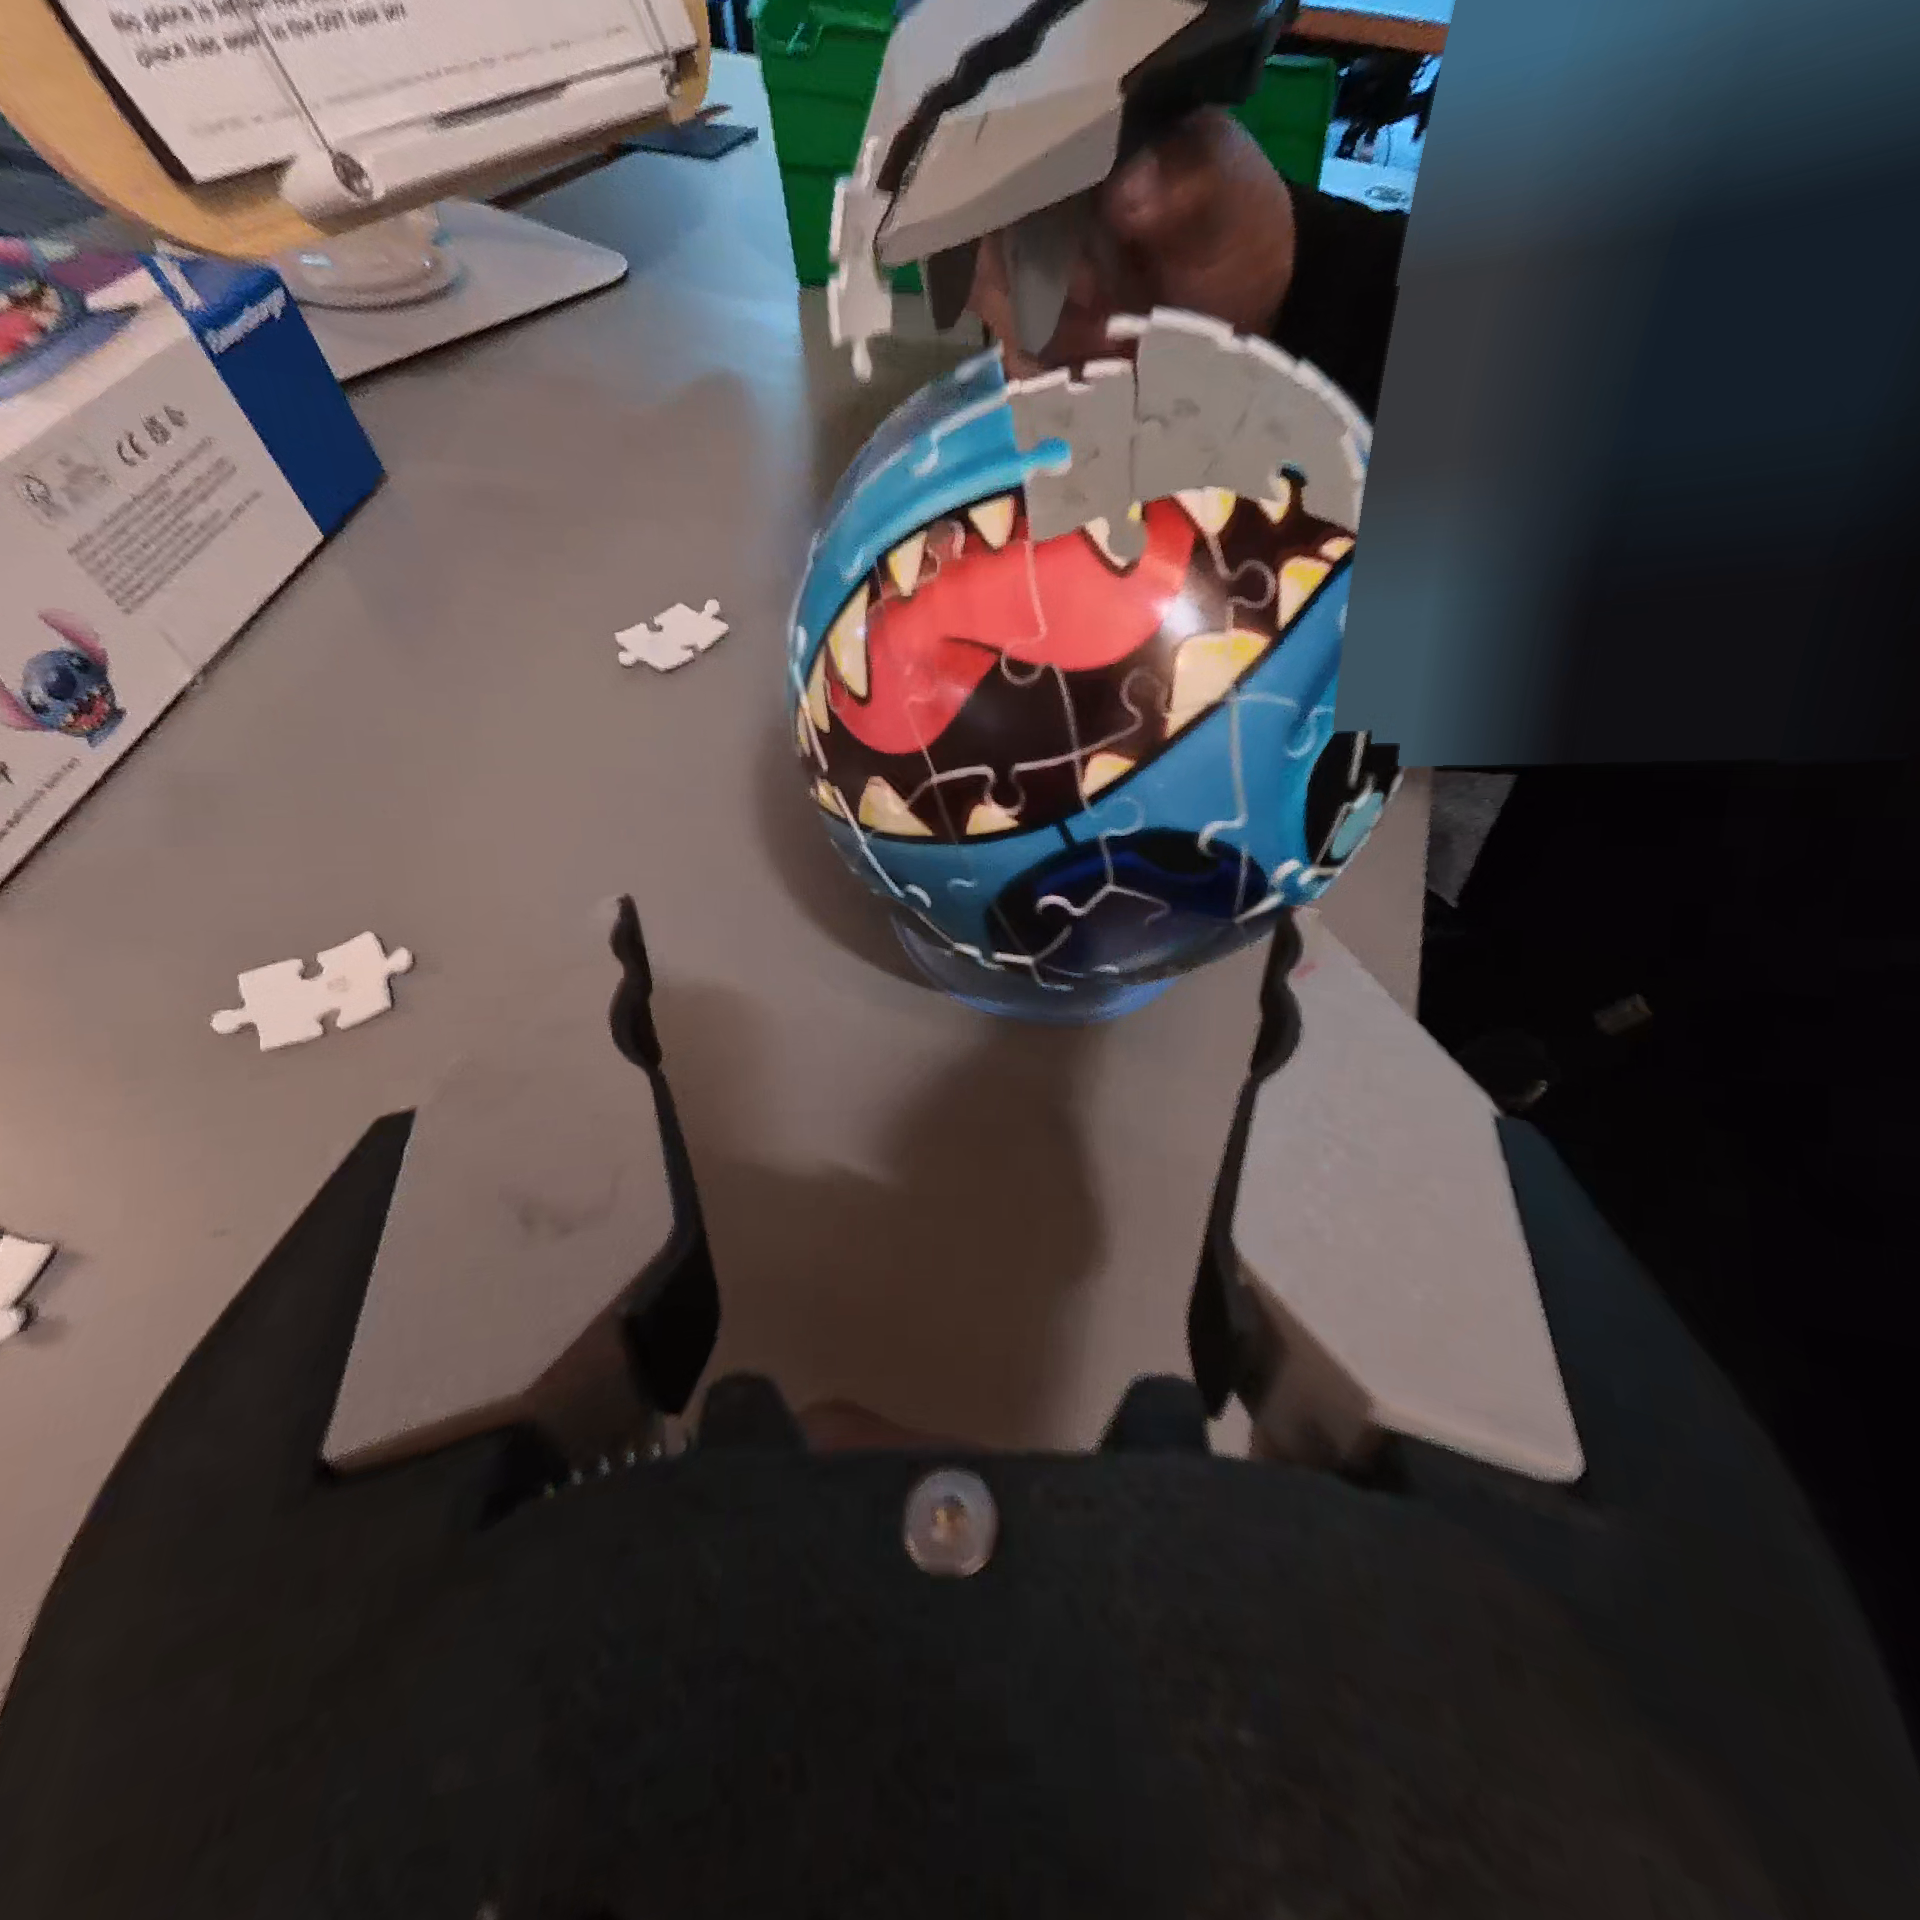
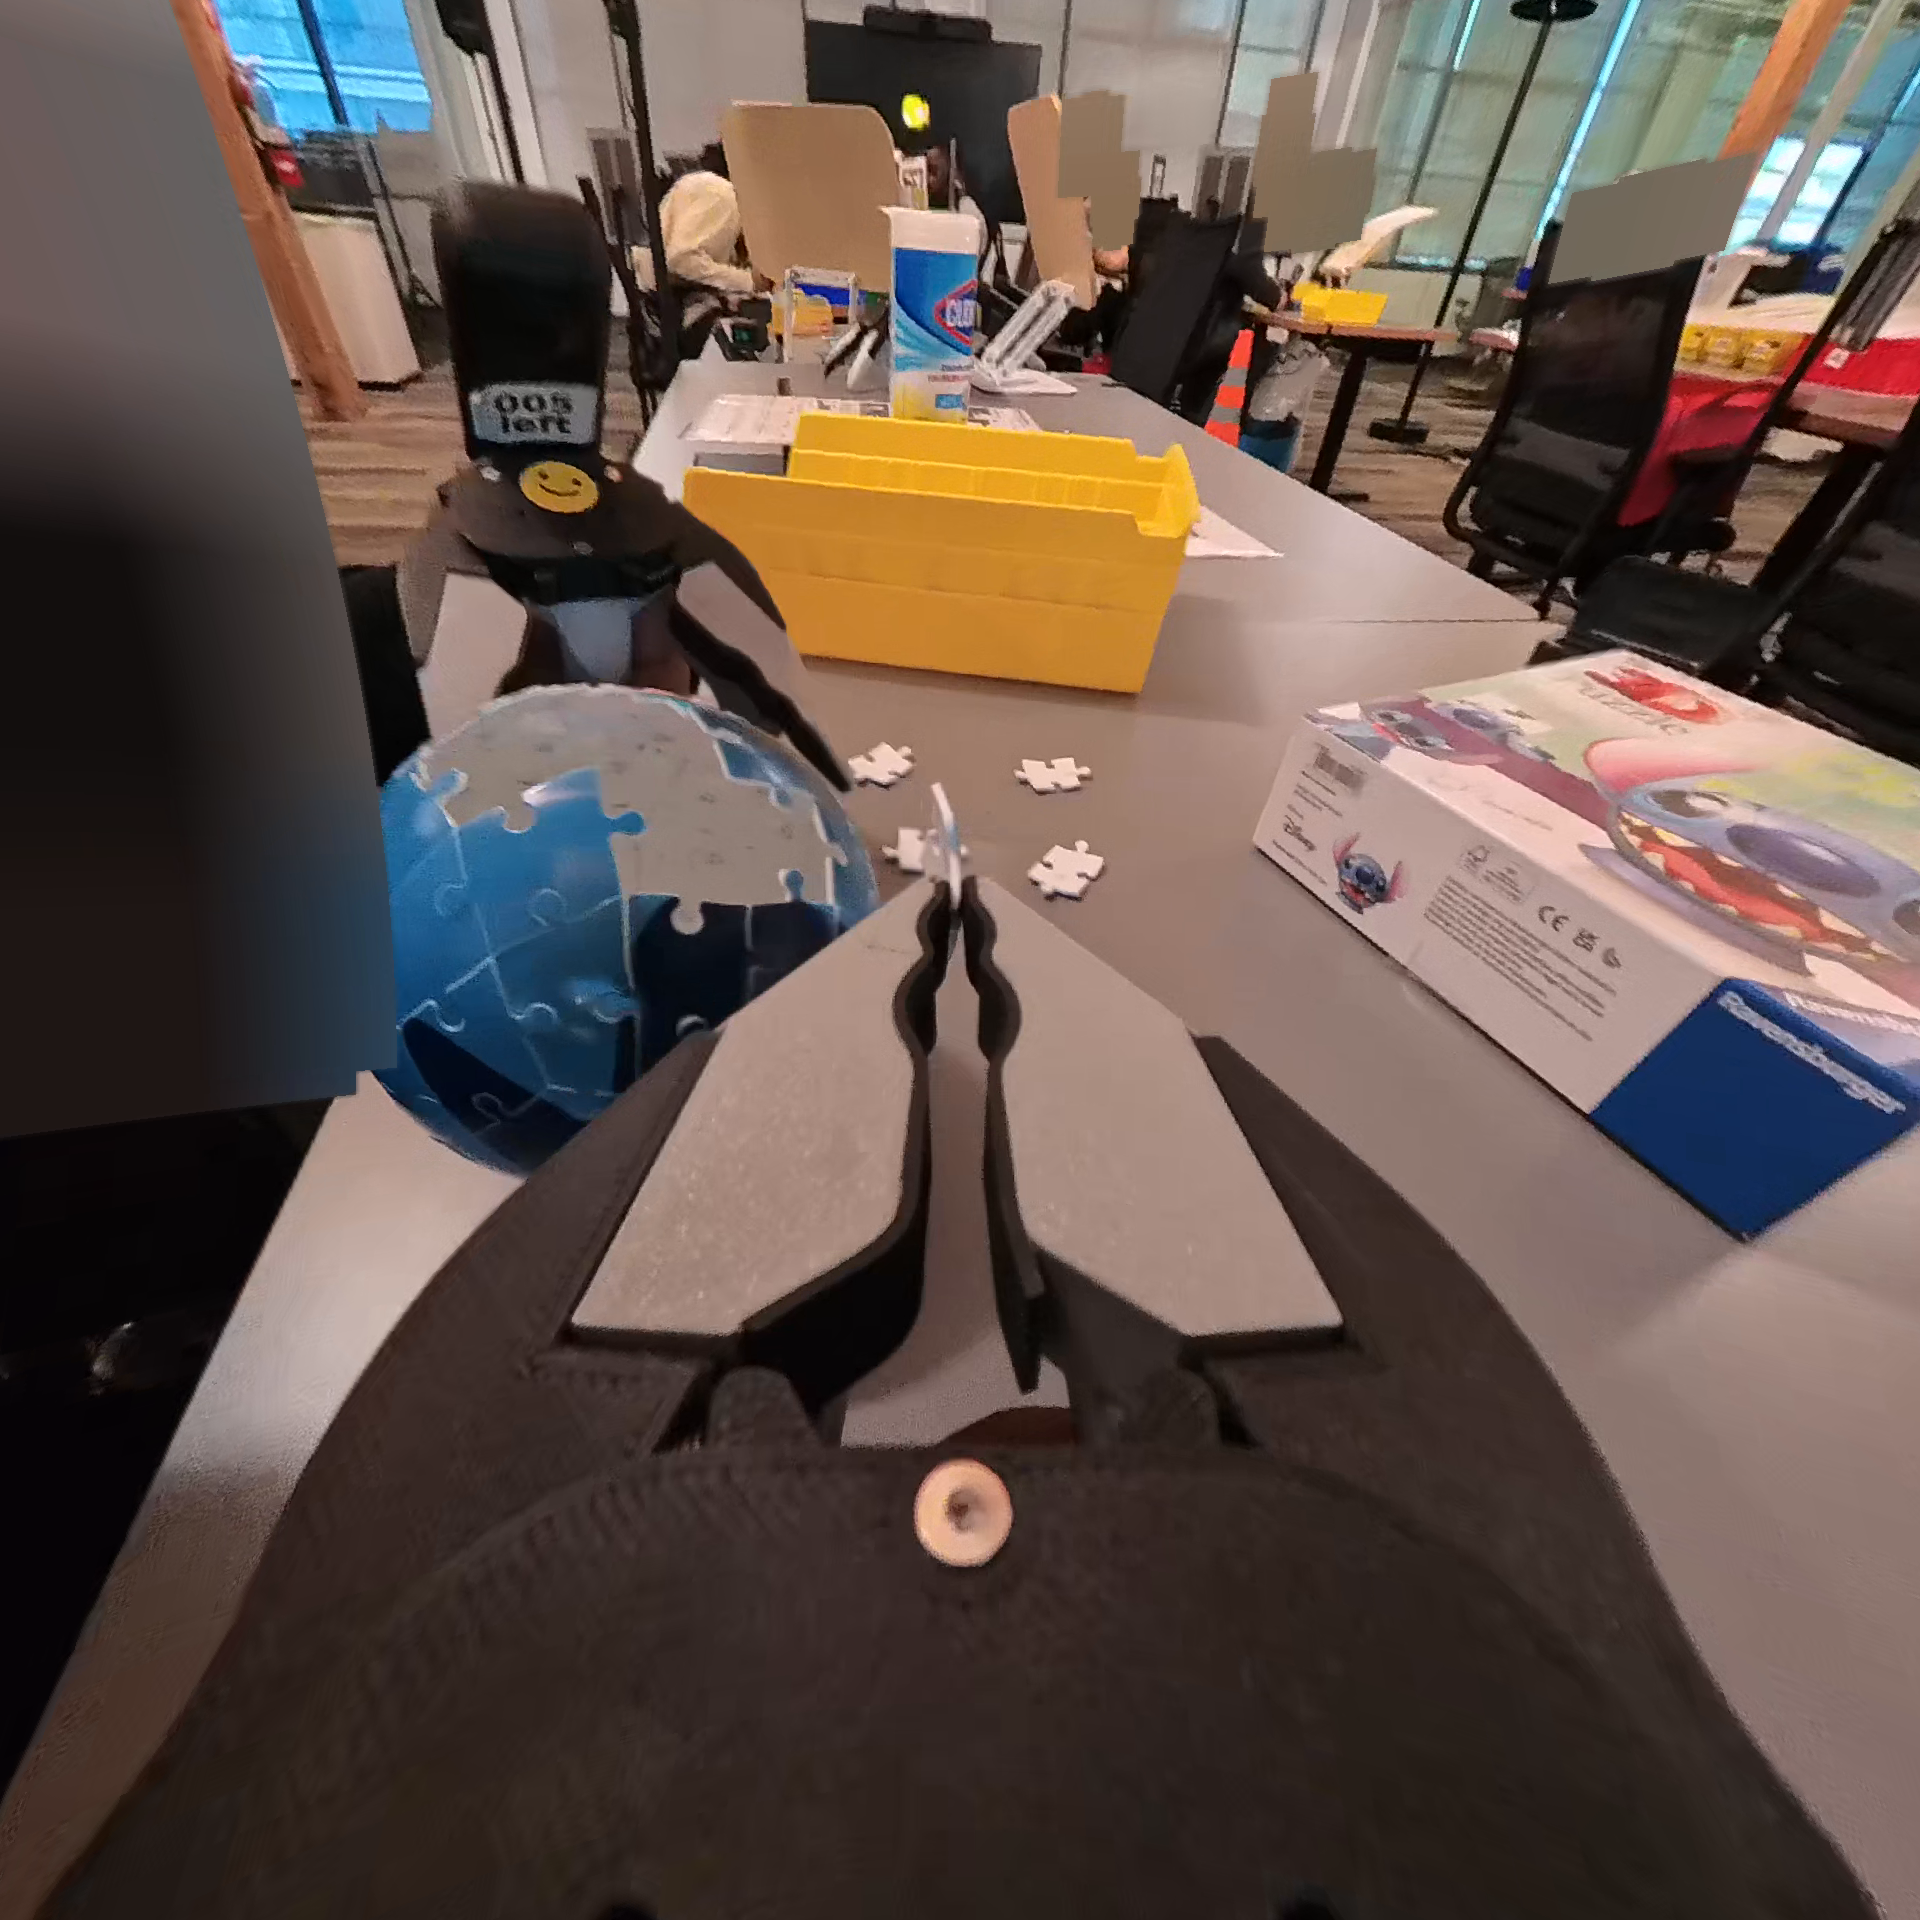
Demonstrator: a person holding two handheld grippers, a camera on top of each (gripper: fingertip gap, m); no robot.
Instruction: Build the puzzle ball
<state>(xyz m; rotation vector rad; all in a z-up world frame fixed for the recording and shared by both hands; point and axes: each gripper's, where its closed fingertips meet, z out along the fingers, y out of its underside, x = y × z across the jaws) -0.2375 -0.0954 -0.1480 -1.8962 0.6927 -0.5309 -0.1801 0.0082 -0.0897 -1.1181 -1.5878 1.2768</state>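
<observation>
Right gripper (image 2: 951,904) pinches puzzle piece (image 2: 943,831) beside puzzle ball (image 2: 582,914).

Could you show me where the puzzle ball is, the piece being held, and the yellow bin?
puzzle ball (image 1: 1070,717): left wrist view, on the red tongue of its printed mouth.
held piece (image 2: 943,847): right wrist view, on the edge sticking out above the closed fingertips.
yellow bin (image 2: 966,592): right wrist view, on its front wall.

A yellow plastic bin (image 2: 940,566) is sitting on the grey table (image 2: 1299,1049), with a white-and-blue wipes canister (image 2: 932,312) standing behind it. Green plastic bins (image 1: 821,135) are sitting at the far edge. A black office chair (image 2: 1590,416) is standing beside the table.
</observation>
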